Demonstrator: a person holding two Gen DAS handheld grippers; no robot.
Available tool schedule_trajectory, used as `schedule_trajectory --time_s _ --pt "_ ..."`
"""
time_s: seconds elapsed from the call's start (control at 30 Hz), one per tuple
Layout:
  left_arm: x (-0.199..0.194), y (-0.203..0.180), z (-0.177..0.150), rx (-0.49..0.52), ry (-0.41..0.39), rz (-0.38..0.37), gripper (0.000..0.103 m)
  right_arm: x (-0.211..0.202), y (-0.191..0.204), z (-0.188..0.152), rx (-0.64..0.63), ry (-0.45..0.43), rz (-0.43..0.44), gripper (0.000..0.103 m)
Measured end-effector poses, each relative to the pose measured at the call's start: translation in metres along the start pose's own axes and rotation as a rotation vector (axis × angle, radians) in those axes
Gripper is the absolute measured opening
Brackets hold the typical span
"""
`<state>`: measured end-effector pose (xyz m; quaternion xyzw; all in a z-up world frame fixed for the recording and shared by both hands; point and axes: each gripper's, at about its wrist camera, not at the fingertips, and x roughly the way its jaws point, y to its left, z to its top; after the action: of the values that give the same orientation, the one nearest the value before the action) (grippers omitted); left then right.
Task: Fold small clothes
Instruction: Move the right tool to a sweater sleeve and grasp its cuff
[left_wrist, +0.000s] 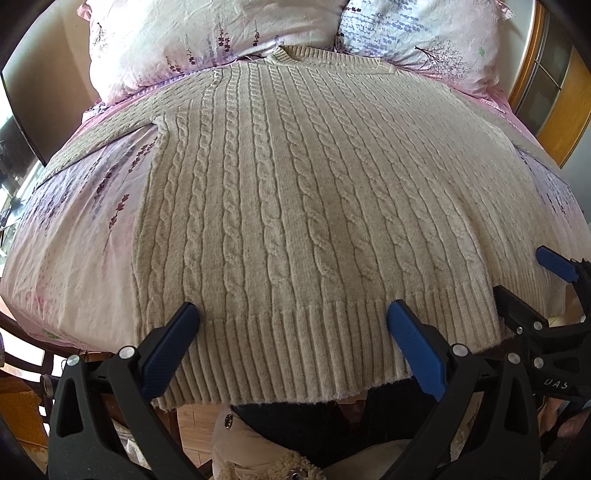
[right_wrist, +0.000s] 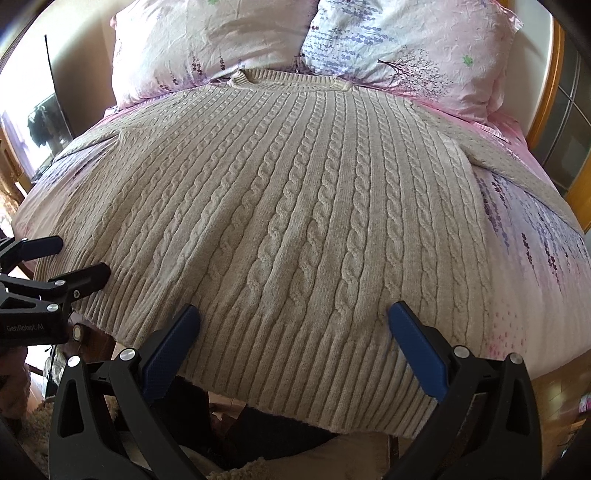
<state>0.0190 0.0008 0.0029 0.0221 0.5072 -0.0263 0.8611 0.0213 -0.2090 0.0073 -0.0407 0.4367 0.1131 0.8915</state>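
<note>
Sweater, cream cable-knit wool (left_wrist: 295, 177), lies flat on the floral pink bedsheet (left_wrist: 74, 229), collar far, hem near; left claw (left_wrist: 293, 314) and right claw (right_wrist: 293, 314) both gape empty over the ribbed hem (right_wrist: 295, 354), so pinch both hem layers evenly near opposite corners before lifting.

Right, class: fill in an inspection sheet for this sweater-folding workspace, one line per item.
Surface: bed with floral sheet, mostly covered.
Job's things: cream cable-knit sweater spread flat, collar toward the pillows, hem overhanging the near edge.
Clutter: two floral pillows at the head.
Grippers: left gripper and right gripper both open, hovering at the hem.
Cables: nothing seen.
Surroundings: wooden door frame at right.
</note>
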Motion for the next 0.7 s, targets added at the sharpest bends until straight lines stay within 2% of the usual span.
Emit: schedule_trajectory --time_s 0.17,0.23,0.3,0.37,0.43,0.53,0.63,0.7 --pt "0.003 0.004 0.015 0.045 0.04 -0.045 0.101 0.002 -0.007 0.009 -0.022 0.028 0.053 0.102" --pt "0.0 0.008 0.026 0.051 0.015 -0.073 0.101 0.002 -0.021 0.018 0.011 0.025 0.087 0.102" --pt "-0.006 0.011 0.04 0.062 -0.054 -0.049 0.101 0.001 -0.046 0.033 0.092 0.011 0.102 0.102" --pt "-0.011 0.013 0.054 0.081 -0.14 -0.016 0.101 0.0 -0.085 0.051 0.221 -0.022 0.102 0.101" --pt "-0.012 0.017 0.07 0.1 -0.207 -0.01 0.101 0.001 -0.133 0.067 0.376 -0.047 0.085 0.09" --pt "-0.005 0.022 0.091 0.104 -0.246 -0.087 0.101 0.012 -0.213 0.081 0.638 -0.059 0.055 0.071" --pt "0.006 0.025 0.111 0.083 -0.255 -0.202 0.101 0.026 -0.284 0.077 0.898 -0.069 0.051 0.058" --pt "0.012 0.027 0.122 0.063 -0.265 -0.249 0.101 0.032 -0.318 0.072 1.021 -0.083 0.039 0.057"
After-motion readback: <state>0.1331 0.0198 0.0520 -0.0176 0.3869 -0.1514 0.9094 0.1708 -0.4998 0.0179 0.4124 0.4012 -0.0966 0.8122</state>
